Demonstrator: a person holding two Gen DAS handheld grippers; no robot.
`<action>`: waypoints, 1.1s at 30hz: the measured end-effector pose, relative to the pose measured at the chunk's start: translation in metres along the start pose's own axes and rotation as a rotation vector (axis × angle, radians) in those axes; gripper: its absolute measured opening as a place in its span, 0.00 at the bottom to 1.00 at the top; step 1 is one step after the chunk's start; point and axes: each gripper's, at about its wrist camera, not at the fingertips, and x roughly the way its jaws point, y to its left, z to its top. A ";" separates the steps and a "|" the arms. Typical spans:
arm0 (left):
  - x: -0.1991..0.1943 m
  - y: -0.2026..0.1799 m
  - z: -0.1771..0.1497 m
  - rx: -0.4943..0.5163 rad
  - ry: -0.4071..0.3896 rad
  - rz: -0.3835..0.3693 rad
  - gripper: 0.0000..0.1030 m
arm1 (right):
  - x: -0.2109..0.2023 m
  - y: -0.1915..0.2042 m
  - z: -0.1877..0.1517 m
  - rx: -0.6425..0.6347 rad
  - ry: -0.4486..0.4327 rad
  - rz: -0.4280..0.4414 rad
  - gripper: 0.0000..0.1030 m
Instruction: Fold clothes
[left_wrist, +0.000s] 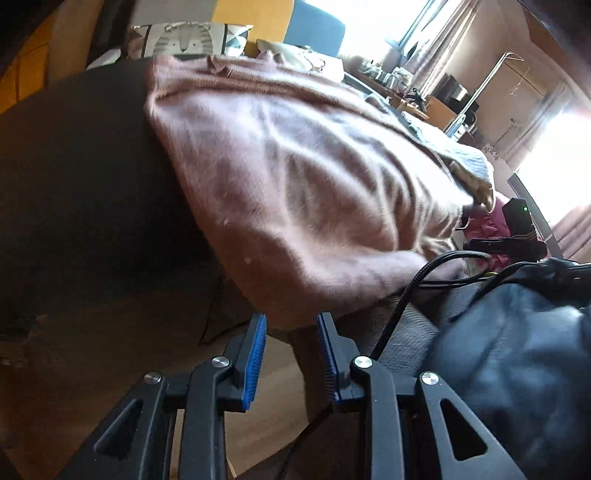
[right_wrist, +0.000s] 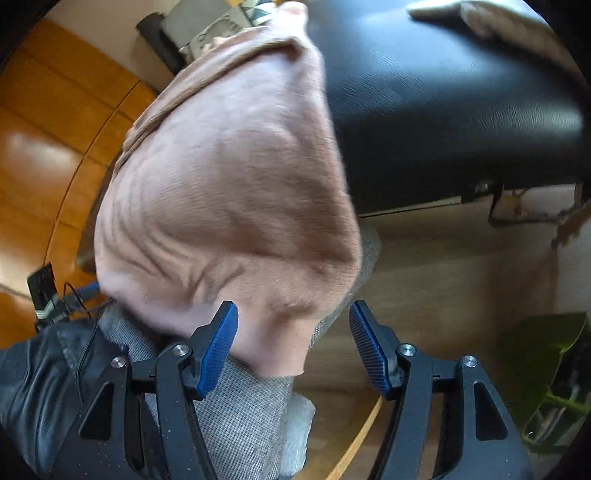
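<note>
One pink garment (left_wrist: 280, 192) lies partly on the black tabletop (left_wrist: 74, 177), its near edge drooping over the rim just ahead of both tools. The left hand-held gripper (left_wrist: 291, 325) stands parted, gripping nothing, with the hem just beyond its tips. The right hand-held gripper (right_wrist: 291, 317) is spread wide, cloth hanging between its fingers unpinched. My worry: with so much overhanging, the knit could slide off the slick top. Further clothes lie beyond (left_wrist: 469, 162); I cannot count them.

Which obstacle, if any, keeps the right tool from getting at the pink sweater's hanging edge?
Probably none. The right tool is open, and the pink sweater hangs off the black table with its lower edge already between the blue pads, nothing blocking.
</note>
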 end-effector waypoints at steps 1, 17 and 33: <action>0.003 0.003 0.000 -0.008 -0.007 -0.008 0.28 | 0.002 -0.003 0.000 0.010 -0.004 0.012 0.64; 0.049 0.039 0.001 -0.185 -0.103 -0.272 0.53 | 0.043 -0.040 0.019 0.127 -0.029 0.238 0.83; 0.043 0.029 0.010 -0.294 -0.091 -0.396 0.16 | 0.036 -0.005 0.015 0.025 -0.003 0.348 0.07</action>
